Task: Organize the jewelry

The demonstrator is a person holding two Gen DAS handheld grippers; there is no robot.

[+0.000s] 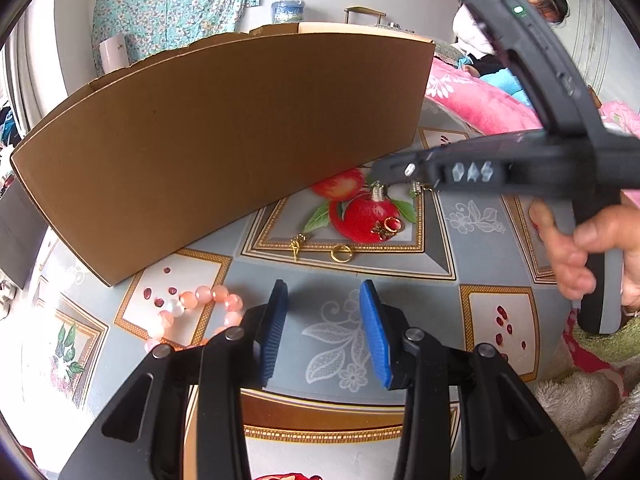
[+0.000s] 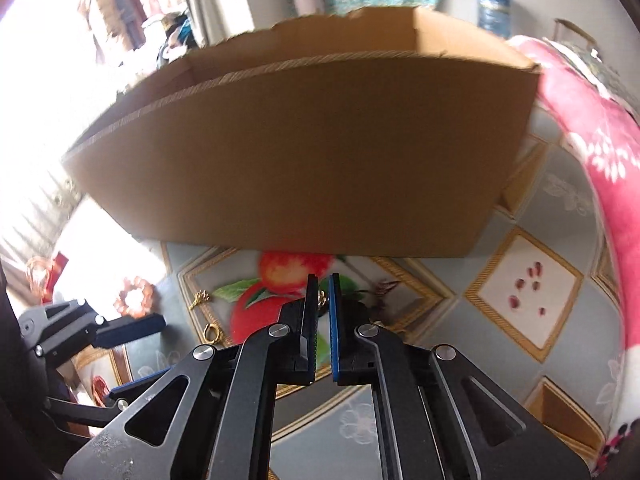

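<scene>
Left wrist view: one cardboard box (image 1: pixel 224 136) stands far left on the desk (image 1: pixel 472 248), which wears a fruit-print cloth. One pink bead bracelet (image 1: pixel 192 312) lies near left. Two gold rings (image 1: pixel 341 254), one gold clasp (image 1: pixel 297 242) and two small charms (image 1: pixel 378 192) lie mid-desk. The left gripper (image 1: pixel 323 332) hangs open over bare cloth. A hand (image 1: pixel 588 256) holds the right gripper (image 1: pixel 384 170) above the charms. A pink blanket (image 1: pixel 480 104) lies far right.

Right wrist view: the right gripper (image 2: pixel 323 322) has nearly closed; a gold piece (image 2: pixel 321 300) shows in the gap, grip unclear. The left gripper (image 2: pixel 132 356) sits left.
</scene>
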